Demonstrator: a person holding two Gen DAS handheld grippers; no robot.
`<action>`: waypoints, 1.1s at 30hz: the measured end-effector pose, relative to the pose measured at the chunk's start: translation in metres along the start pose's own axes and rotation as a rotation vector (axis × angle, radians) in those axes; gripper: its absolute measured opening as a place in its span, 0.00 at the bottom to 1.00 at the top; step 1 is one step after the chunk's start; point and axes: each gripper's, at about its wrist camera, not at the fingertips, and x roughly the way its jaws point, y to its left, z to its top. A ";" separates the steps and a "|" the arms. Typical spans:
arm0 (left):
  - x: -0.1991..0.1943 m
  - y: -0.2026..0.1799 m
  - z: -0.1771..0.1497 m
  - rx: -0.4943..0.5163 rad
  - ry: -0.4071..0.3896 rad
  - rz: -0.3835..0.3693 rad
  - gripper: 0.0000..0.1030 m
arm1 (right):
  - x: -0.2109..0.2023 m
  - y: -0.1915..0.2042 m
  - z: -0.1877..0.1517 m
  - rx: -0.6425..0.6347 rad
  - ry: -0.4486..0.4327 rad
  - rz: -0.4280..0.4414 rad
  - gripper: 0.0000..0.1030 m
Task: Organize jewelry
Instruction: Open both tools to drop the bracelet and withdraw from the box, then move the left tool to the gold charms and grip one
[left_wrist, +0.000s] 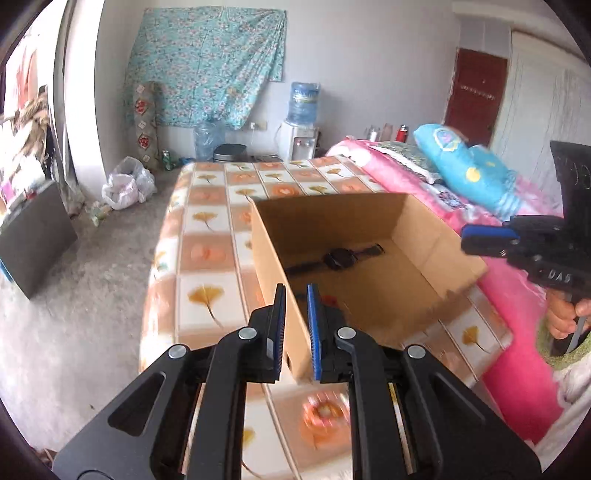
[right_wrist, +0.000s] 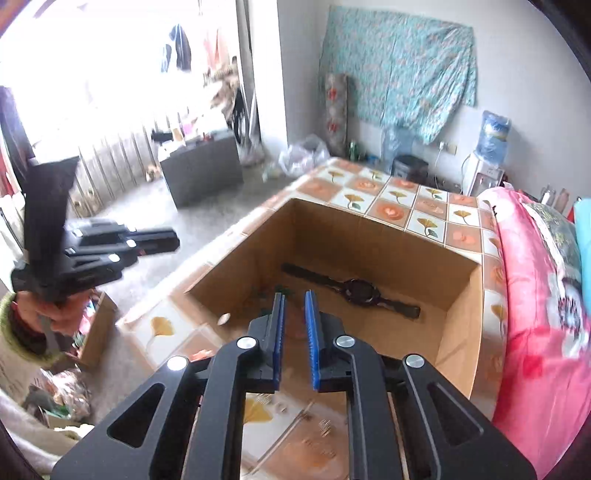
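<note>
My left claw and right claw hang slightly parted, empty, above the cardboard box. The watch there looks light; I'd pinch its stiff case, not the floppy strap.

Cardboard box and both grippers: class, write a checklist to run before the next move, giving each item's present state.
1. Cardboard box open on top: ok.
2. Watch lies flat on the box floor: ok.
3. Left gripper holds nothing, jaws narrowly apart: ok.
4. Right gripper holds nothing, jaws narrowly apart: ok.
5. Other small pieces in the box: a few green and red bits near the near wall, too blurred to name: cannot tell.
6. Jewelry left outside on the tablecloth: small pale objects near the box, unclear what they are: cannot tell.
</note>
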 end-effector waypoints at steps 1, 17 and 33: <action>-0.002 -0.005 -0.013 -0.001 0.006 -0.014 0.11 | 0.000 -0.002 -0.010 0.026 0.008 0.006 0.18; 0.086 -0.079 -0.111 0.122 0.167 -0.063 0.19 | 0.062 0.010 -0.124 0.290 0.233 -0.053 0.18; 0.091 -0.069 -0.102 0.050 0.167 -0.068 0.19 | 0.076 -0.034 -0.119 0.268 0.204 -0.185 0.18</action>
